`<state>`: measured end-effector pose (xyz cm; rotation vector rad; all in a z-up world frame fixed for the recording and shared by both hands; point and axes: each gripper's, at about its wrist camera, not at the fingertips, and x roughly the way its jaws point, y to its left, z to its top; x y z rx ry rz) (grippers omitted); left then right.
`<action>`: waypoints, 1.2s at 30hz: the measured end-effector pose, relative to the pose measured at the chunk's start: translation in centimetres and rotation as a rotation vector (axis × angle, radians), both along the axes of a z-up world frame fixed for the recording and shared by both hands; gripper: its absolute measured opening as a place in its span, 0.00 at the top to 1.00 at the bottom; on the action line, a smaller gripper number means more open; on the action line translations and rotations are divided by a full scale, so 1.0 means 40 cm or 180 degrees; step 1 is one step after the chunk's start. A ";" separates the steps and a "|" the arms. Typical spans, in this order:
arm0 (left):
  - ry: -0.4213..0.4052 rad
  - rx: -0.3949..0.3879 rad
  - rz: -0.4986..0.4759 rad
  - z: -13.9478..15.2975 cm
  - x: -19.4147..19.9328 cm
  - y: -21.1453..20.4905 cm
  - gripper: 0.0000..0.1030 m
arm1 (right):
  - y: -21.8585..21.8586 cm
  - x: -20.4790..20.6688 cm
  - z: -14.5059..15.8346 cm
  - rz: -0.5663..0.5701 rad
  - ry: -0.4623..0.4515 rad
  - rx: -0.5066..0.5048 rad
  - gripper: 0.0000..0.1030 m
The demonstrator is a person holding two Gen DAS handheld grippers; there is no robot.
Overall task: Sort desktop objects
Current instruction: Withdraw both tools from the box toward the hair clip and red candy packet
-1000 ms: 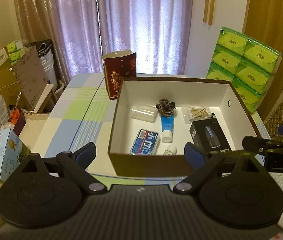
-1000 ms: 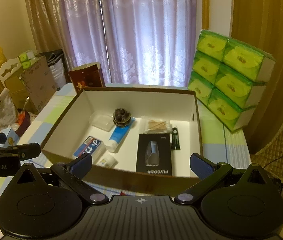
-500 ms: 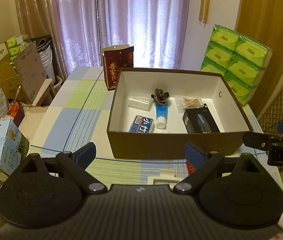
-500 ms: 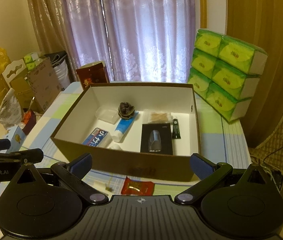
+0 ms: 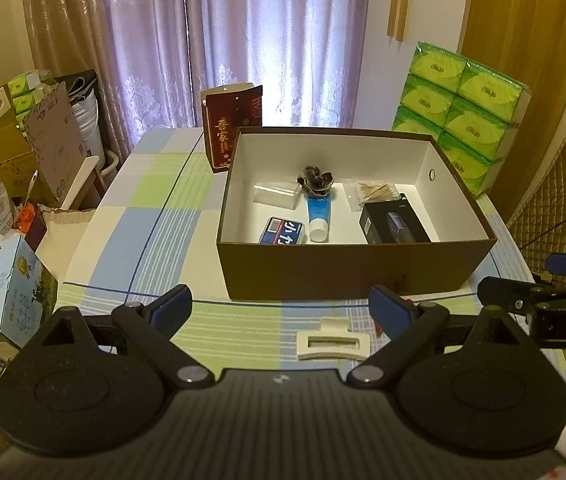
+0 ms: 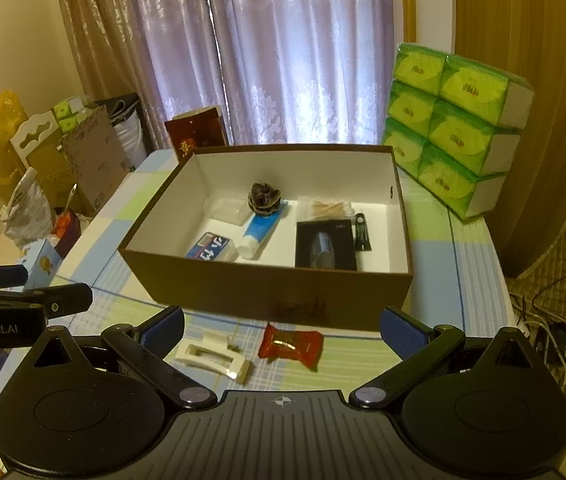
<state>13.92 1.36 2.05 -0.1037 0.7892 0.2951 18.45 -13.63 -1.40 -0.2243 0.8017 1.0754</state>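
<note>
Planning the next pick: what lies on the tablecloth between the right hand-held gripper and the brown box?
In the right wrist view, a white hair clip and a red snack packet lie between the right hand-held gripper and the brown box.

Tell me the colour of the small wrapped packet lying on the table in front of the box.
Red, with a shiny wrapper: the packet shows best in the right wrist view.

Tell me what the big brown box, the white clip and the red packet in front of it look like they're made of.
Brown box: likely cardboard, matte brown outside, white inside, with thin straight folded walls. White clip: seemingly hard plastic, smooth with a slight sheen, moulded with a rectangular slot. Red packet: probably plastic film or foil, glossy, crinkled, with highlights and crimped ends.
</note>
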 end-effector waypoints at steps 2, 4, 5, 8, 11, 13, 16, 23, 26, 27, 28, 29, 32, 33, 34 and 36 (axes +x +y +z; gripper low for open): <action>0.0006 0.0005 0.0000 -0.001 -0.005 0.002 0.10 | -0.004 -0.007 -0.007 -0.0002 0.0009 -0.0018 0.02; 0.0018 0.0003 -0.0004 -0.004 -0.012 0.002 0.10 | -0.006 -0.012 -0.013 -0.0009 0.0015 -0.0046 0.02; 0.0023 0.0001 -0.0006 -0.006 -0.016 0.002 0.10 | -0.008 -0.014 -0.017 -0.0008 0.0022 -0.0059 0.02; 0.0056 -0.0006 -0.0027 -0.017 -0.026 0.000 0.10 | -0.016 -0.022 -0.028 -0.0008 0.0042 -0.0096 0.02; 0.0113 -0.0011 -0.0061 -0.034 -0.034 -0.006 0.10 | -0.027 -0.029 -0.042 -0.0019 0.0063 -0.0140 0.02; 0.0138 -0.0014 -0.0072 -0.045 -0.037 -0.009 0.09 | -0.034 -0.035 -0.053 -0.0017 0.0076 -0.0164 0.02; 0.0177 -0.0037 -0.0090 -0.061 -0.045 -0.011 0.10 | -0.044 -0.041 -0.074 -0.0023 0.0096 -0.0210 0.02; 0.0257 -0.0077 -0.0132 -0.100 -0.048 -0.015 0.10 | -0.052 -0.034 -0.125 -0.0110 0.0215 -0.0329 0.02; 0.0297 -0.0101 -0.0159 -0.119 -0.047 -0.019 0.10 | -0.053 -0.029 -0.140 -0.0132 0.0247 -0.0365 0.02; 0.0313 -0.0110 -0.0167 -0.125 -0.046 -0.020 0.10 | -0.053 -0.028 -0.146 -0.0138 0.0260 -0.0376 0.02; 0.0325 -0.0115 -0.0171 -0.130 -0.045 -0.020 0.10 | -0.053 -0.026 -0.149 -0.0141 0.0269 -0.0381 0.02; 0.0343 -0.0117 -0.0178 -0.137 -0.043 -0.020 0.10 | -0.053 -0.024 -0.154 -0.0143 0.0278 -0.0381 0.02; 0.0386 -0.0135 -0.0203 -0.155 -0.035 -0.021 0.10 | -0.049 -0.018 -0.168 -0.0158 0.0294 -0.0379 0.02; 0.0393 -0.0137 -0.0219 -0.161 -0.033 -0.023 0.10 | -0.047 -0.015 -0.173 -0.0171 0.0295 -0.0378 0.02; 0.0393 -0.0135 -0.0231 -0.167 -0.031 -0.024 0.10 | -0.045 -0.012 -0.177 -0.0185 0.0294 -0.0376 0.02; 0.0410 -0.0126 -0.0250 -0.183 -0.025 -0.025 0.10 | -0.042 -0.006 -0.189 -0.0198 0.0304 -0.0371 0.02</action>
